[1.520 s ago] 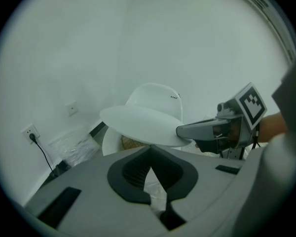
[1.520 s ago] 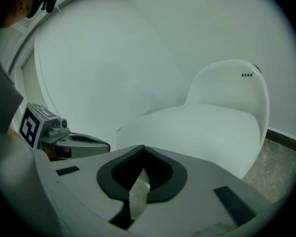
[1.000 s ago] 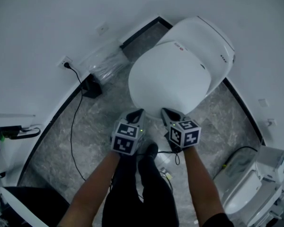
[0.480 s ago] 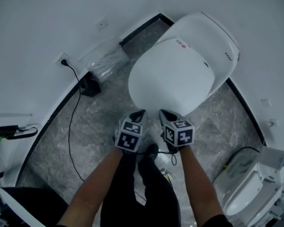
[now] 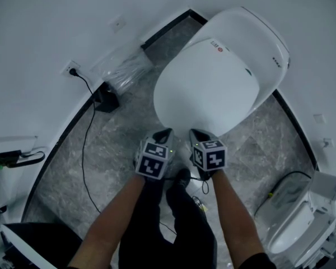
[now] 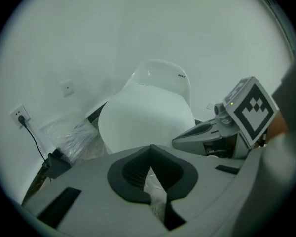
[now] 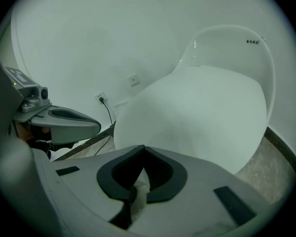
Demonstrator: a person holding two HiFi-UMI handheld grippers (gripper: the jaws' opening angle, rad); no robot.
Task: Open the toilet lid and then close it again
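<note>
Head view: left gripper and right gripper, clenched empty, have sunk before the toilet lid.

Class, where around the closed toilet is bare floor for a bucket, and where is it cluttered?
Bare floor: between the black cable and the toilet; between it and the second toilet. Cluttered: plastic bag and black box by the wall.

Grey marble floor is carrying the toilet; black box and plastic-wrapped bundle are lying left of the toilet.
</note>
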